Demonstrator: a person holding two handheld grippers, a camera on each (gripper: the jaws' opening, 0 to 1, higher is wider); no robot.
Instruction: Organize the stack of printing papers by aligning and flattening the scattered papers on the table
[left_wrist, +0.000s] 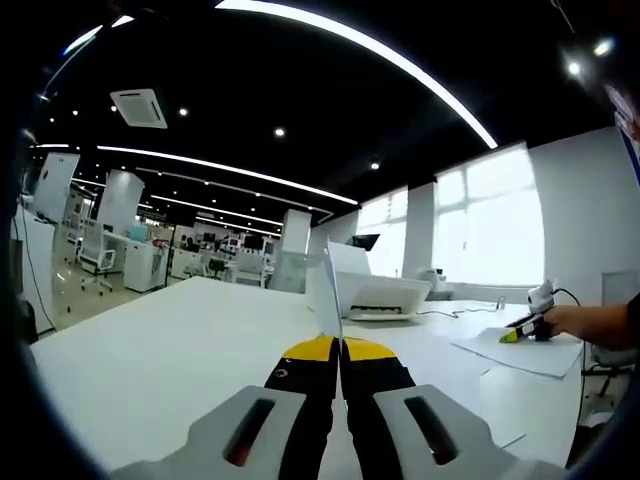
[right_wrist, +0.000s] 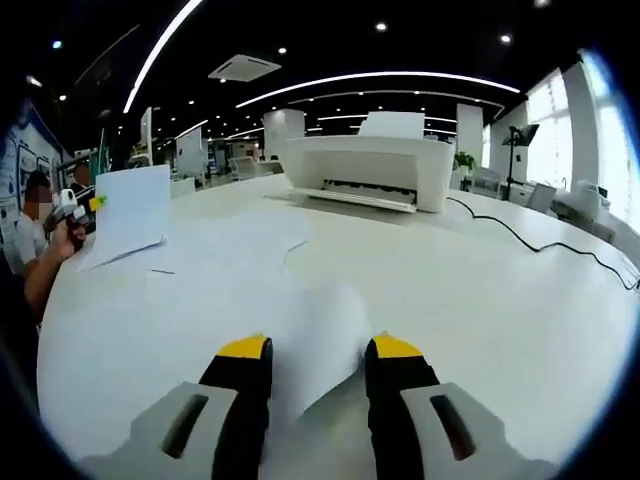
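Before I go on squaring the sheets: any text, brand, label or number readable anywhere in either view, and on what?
None can be read.
Printer: no legible brand or label on its white casing.
Paper sheets: blank white faces.
Raised sheet shut in the left gripper: seen edge-on, nothing legible.
Wall posters: coloured print, too blurred to read.

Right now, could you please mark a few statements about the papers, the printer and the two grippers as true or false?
1. The left gripper has its jaws closed on a sheet of paper held edge-on. True.
2. The right gripper is clamped shut. False: its jaws stand apart over a flat sheet.
3. A white printer sits on the table. True.
4. The printer's cable is red. False: it is black.
5. All papers form one neat stack. False: they lie scattered.
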